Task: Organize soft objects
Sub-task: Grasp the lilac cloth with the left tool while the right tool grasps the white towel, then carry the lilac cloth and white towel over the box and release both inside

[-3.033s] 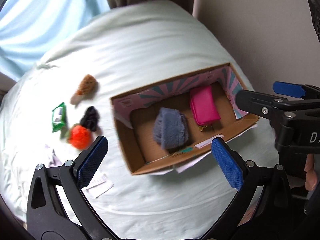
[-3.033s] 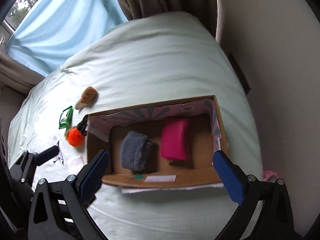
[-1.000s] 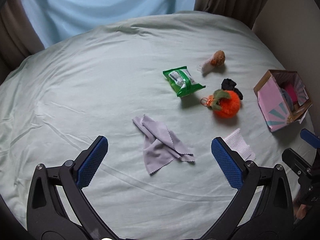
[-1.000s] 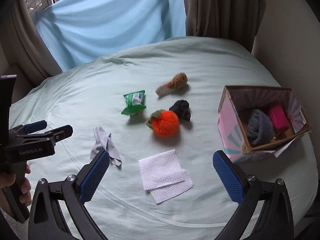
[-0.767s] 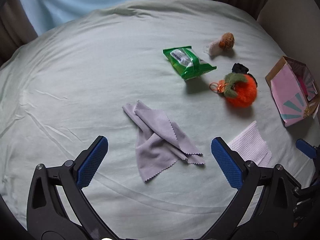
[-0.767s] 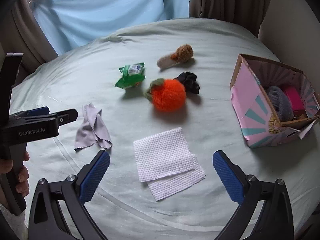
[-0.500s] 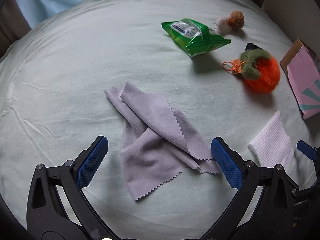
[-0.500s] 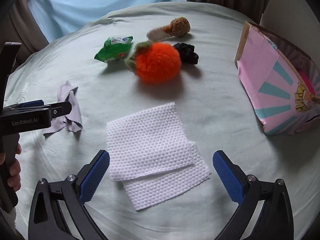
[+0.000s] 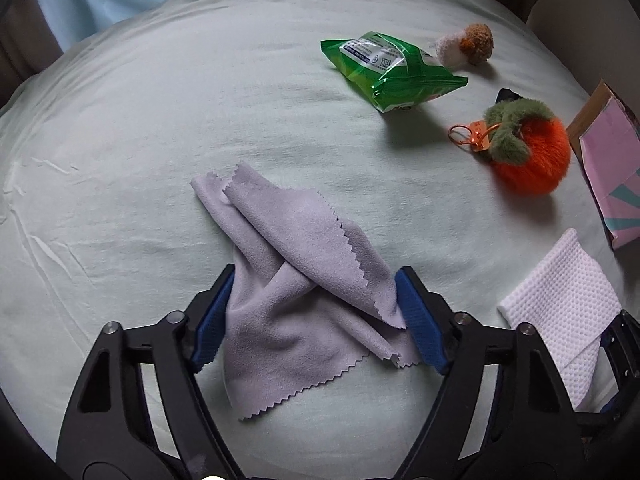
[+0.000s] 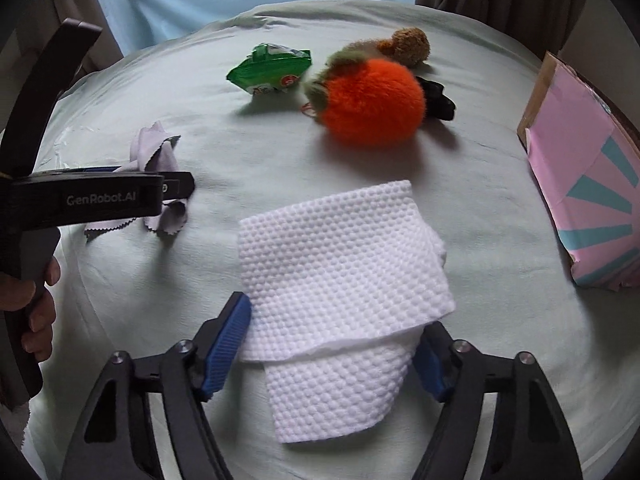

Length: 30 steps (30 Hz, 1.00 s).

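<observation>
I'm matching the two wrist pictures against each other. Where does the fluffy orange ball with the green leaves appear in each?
Left wrist: the orange ball lies at the right, near the pink box.
Right wrist: the ball sits top centre, beyond the white cloth.
Shared landmark: the green packet, left of the ball in both.

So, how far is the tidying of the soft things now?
Done: cannot tell; the inside of the pink box is hidden here. In hand: the left tongs have just been closing on the lilac cloth, the right tongs on the white towel; neither is lifted off the bed yet. Left: orange pompom, green packet, brown plush and black scrunchie lie loose.
</observation>
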Motion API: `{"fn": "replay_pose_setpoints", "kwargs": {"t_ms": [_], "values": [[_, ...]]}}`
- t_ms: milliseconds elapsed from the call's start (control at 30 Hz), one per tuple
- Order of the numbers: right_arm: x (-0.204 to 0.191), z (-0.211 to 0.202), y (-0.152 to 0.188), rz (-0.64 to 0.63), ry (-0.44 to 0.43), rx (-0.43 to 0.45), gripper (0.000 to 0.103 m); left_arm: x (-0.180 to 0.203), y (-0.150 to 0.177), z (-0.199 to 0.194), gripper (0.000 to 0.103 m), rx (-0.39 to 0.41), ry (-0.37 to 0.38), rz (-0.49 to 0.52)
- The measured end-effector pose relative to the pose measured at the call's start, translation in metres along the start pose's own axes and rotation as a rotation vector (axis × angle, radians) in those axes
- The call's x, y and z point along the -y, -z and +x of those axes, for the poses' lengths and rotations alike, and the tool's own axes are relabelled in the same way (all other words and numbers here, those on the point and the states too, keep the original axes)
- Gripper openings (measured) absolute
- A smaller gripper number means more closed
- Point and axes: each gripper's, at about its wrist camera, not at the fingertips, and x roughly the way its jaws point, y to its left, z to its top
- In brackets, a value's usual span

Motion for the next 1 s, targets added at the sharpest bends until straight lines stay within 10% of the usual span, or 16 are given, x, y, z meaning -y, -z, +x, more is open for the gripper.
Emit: {"fn": "replay_pose_setpoints", "kwargs": {"t_ms": [100, 267, 1000], "values": [[-0.006, -0.001, -0.006, -0.016, -0.030, 0.003, 0.033, -0.002, -0.003, -0.006, 0.028, 0.010, 0.001, 0.000], [-0.008, -0.001, -0.014, 0.000, -0.052, 0.010, 0.016, -0.004, -0.006, -0.010, 0.014, 0.007, -0.006, 0.006], [0.011, -0.071, -0.042, 0.087, -0.088, 0.159, 0.008, -0.003, -0.009, -0.098, 0.011, 0.098, 0.007, -0.025]]}}
